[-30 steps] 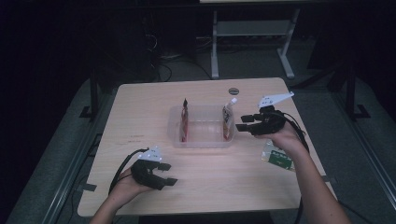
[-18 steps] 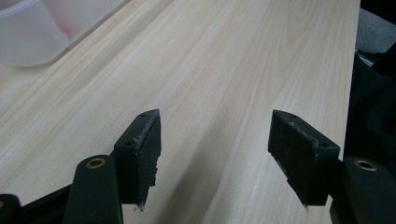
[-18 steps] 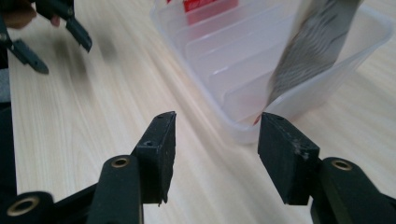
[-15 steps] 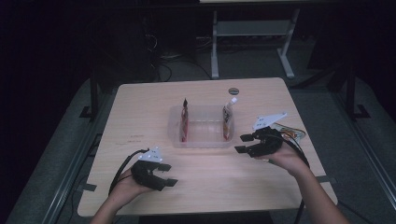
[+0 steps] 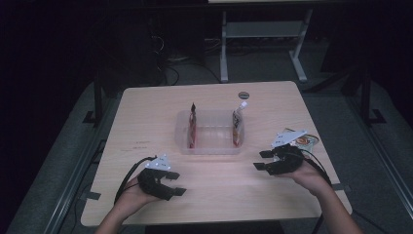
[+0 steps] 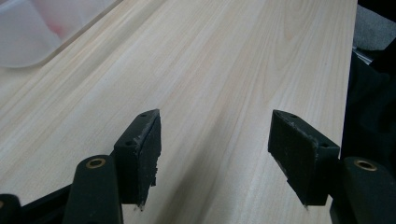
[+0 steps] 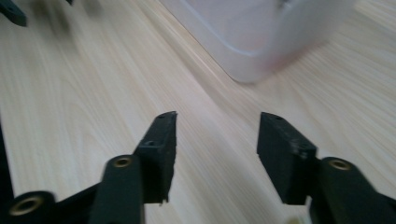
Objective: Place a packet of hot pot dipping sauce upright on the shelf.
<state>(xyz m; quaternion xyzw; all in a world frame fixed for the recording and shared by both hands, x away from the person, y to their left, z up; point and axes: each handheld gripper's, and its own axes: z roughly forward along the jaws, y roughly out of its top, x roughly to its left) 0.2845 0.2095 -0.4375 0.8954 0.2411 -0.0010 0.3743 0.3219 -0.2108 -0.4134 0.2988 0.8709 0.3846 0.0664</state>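
Two pouches (image 5: pixel 237 126) stood in the clear tub (image 5: pixel 210 147). My right gripper (image 5: pixel 261 159) had dropped back to four o'clock, jaws just narrowing, empty. Left gripper (image 5: pixel 176 183) waited, jaws wide.

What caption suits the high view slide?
Two hand-held tongs, left and right, open over a wooden table near a clear tub holding pouches.

Two pouches (image 5: pixel 193 124) in tub (image 5: pixel 210 146)

A dim room: grey floor (image 5: pixel 58 146), metal frame (image 5: pixel 258 36) behind.
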